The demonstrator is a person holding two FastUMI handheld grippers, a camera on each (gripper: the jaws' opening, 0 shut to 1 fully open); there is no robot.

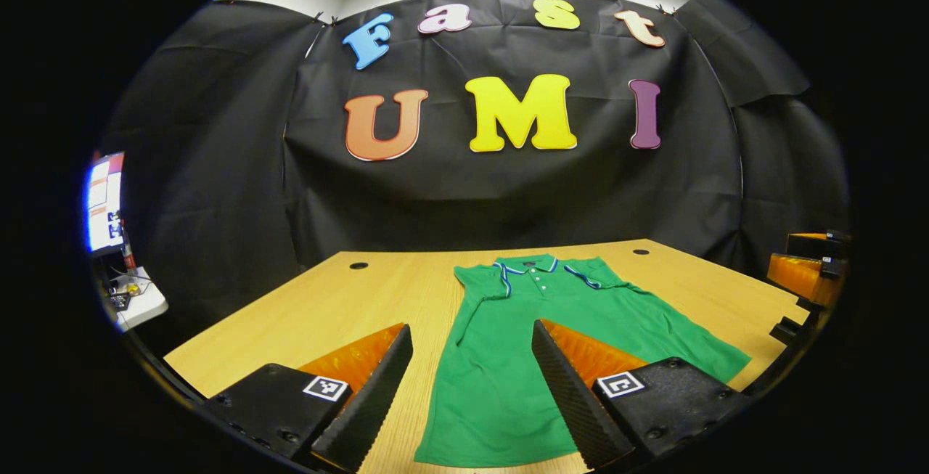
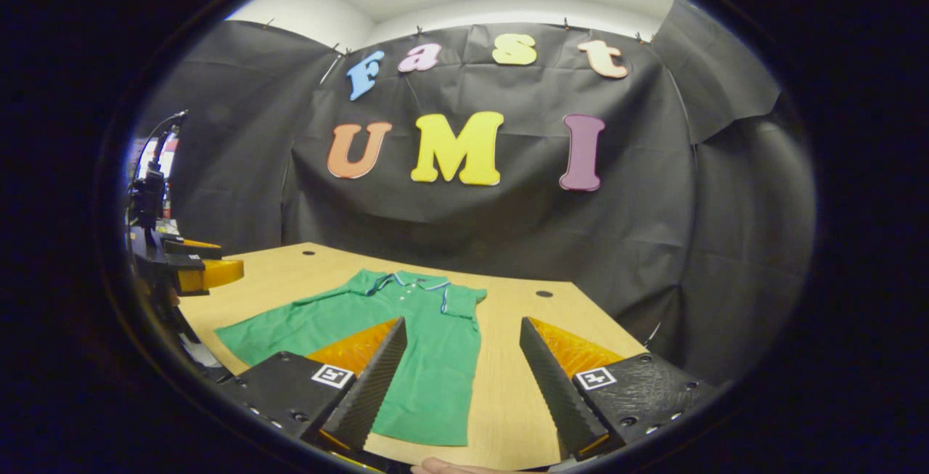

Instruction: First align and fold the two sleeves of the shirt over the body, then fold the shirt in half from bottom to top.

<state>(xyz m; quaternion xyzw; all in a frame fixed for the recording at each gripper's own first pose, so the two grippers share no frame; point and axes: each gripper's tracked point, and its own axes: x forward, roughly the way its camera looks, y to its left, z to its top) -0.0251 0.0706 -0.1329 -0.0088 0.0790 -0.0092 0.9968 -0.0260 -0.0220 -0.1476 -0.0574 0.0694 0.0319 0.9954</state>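
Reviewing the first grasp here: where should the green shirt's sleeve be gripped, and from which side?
Probably pinch the sleeve's outer cuff edge of the green shirt, coming in low from the bare wooden table beside it. The shirt lies flat, collar away, so only its edges offer a lip. The left gripper hangs open above.

The shirt [image 1: 551, 343] lies flat on the surface [image 1: 326, 307], collar toward the booth wall — the left claw [image 1: 472, 394] hovers before its hem, the right claw [image 2: 461, 387] over its other side.

Wooden table [image 1: 334, 307] with cable holes, lit screen [image 1: 105, 202], black cloth wall [image 1: 508, 198]
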